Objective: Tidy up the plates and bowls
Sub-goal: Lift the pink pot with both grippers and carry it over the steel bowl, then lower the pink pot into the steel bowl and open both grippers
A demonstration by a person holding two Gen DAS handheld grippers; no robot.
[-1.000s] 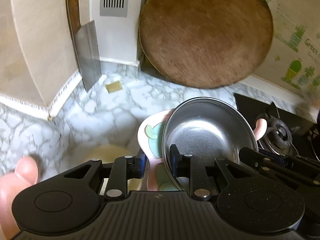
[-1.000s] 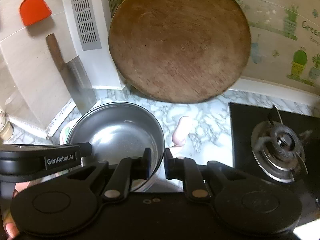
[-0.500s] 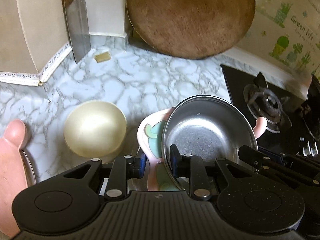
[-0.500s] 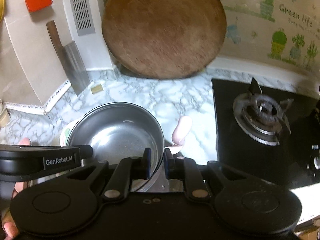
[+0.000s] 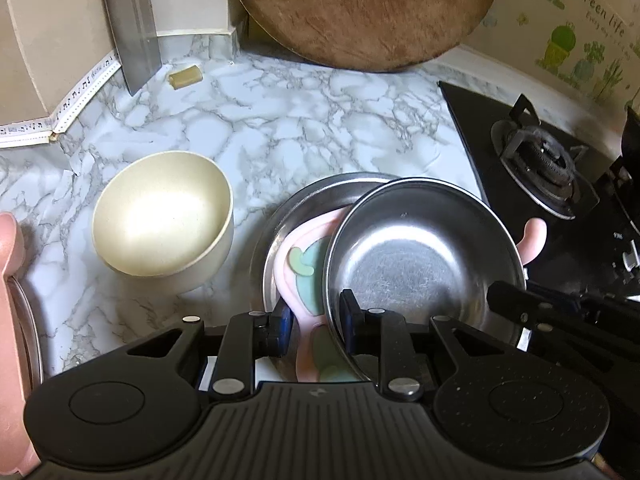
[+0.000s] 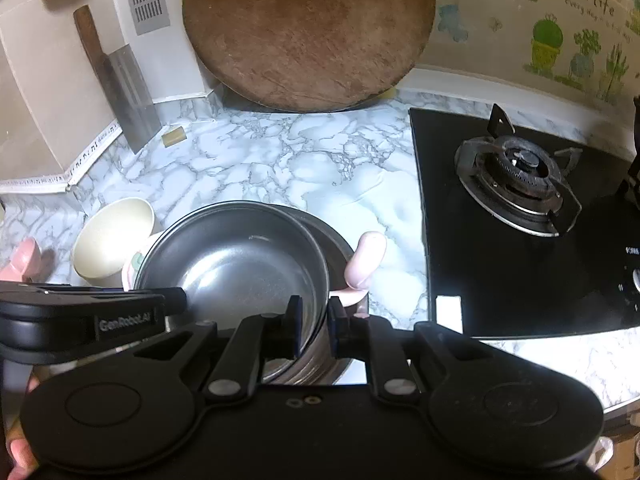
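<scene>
Left tool (image 5: pixel 314 326) clamped on near rims of pink patterned plate (image 5: pixel 296 268) and shiny steel bowl (image 5: pixel 420 264); right tool (image 6: pixel 314 322) pinching same bowl's rim (image 6: pixel 240 268). Both dishes tilted inside larger steel basin (image 5: pixel 276 216) on marble worktop (image 5: pixel 280 120). Cream round bowl (image 5: pixel 164 220) just left, apart.

Home kitchen: marble-pattern counter (image 6: pixel 256 160), gas hob (image 6: pixel 516 184), cleaver (image 6: pixel 128 96), round wooden chopping board (image 6: pixel 308 28).
</scene>
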